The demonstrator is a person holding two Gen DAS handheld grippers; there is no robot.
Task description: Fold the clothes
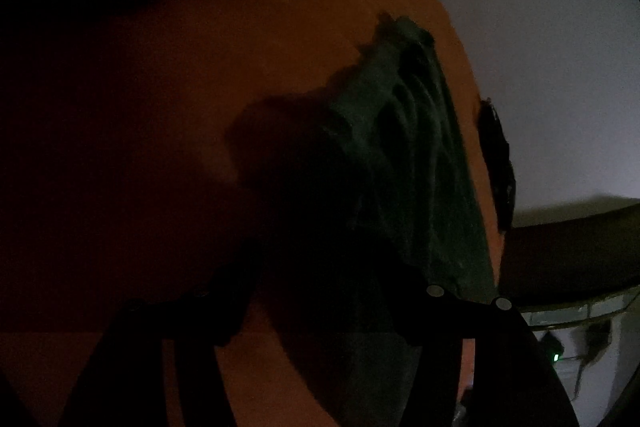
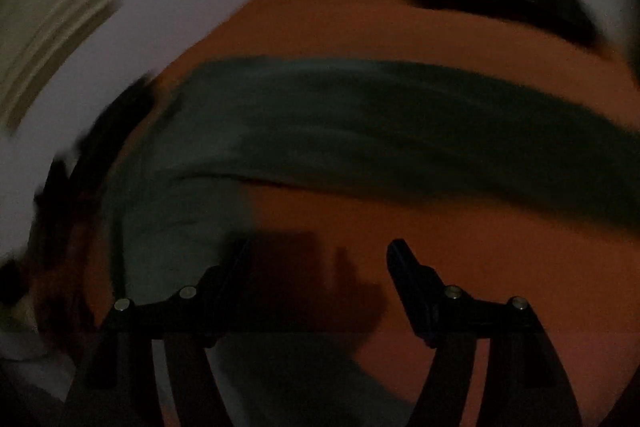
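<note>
Fingers [image 2: 396, 255] of the right gripper spread wide beside green cloth [image 2: 360, 123]; left's unclear in shadow.

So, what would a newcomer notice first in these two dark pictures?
First the dark green cloth, lying in a long band across the orange surface in the right wrist view. Next the right hand-held gripper, open just above that surface. In the left wrist view the cloth looks bunched into ridges.

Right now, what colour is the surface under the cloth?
Orange surface, plain, beneath the dark green cloth; clearest in the right wrist view.
</note>
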